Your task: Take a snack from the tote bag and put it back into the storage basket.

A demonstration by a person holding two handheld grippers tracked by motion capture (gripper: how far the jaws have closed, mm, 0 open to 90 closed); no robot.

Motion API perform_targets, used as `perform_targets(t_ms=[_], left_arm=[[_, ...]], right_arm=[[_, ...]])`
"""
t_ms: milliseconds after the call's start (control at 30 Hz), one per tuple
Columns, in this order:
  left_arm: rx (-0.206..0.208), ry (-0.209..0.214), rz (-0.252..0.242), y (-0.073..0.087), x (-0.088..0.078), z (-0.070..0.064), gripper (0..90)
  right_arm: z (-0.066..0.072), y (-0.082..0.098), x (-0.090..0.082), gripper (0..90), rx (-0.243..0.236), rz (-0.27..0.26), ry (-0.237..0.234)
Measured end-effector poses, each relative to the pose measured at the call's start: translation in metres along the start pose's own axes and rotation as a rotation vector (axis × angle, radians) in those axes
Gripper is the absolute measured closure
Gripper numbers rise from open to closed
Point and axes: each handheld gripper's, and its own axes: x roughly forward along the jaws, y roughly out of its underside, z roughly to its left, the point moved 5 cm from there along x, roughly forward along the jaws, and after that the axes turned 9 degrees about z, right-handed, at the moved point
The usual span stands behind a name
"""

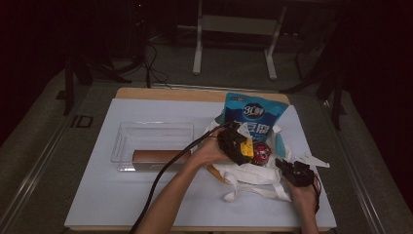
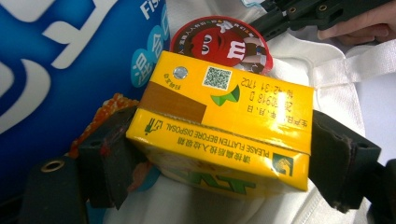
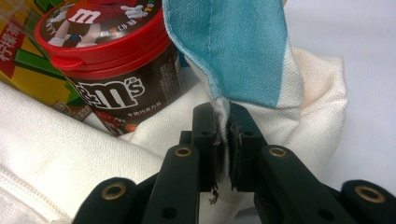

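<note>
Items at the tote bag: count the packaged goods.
3. Blue pouch stands at the back; yellow carton sits in the left claw; M&M's tub is beside it. More may hide inside the bag.

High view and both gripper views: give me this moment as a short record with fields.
left gripper: fingers clamp yellow drink carton at its sides
right gripper: fingers pinch rim of white cloth bag
in bag: blue pouch, red-lidded candy tub
on table: clear tray, brown tube inside it
</note>
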Motion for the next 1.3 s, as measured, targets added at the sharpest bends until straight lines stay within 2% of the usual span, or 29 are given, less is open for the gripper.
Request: perform_targets(t_ms=[400, 500, 567, 1167, 1267, 1300], left_arm=[[-0.010, 0.008, -0.026, -0.001, 0.010, -0.002, 18.7], [0.014, -0.021, -0.007, -0.001, 0.014, -0.004, 19.2], [0.014, -0.023, -0.007, -0.002, 0.016, -0.005, 19.9], [0.021, -0.015, 0.001, 0.001, 0.013, -0.007, 24.3], [0.022, -0.015, 0.002, 0.002, 0.011, -0.007, 25.6], [0.025, -0.014, 0.003, 0.002, 0.009, -0.007, 28.6]], right_arm=[[0.000, 0.000, 0.000, 82.5, 0.000, 0.000, -0.001], [0.000, 0.000, 0.000, 82.5, -0.001, 0.000, 0.000], [0.000, 0.000, 0.000, 82.4, -0.003, -0.001, -0.001], [-0.001, 0.000, 0.000, 81.9, 0.004, -0.004, -0.010], [0.000, 0.000, 0.000, 81.9, 0.003, -0.003, -0.010], [-0.001, 0.000, 0.000, 81.9, 0.004, -0.003, -0.010]])
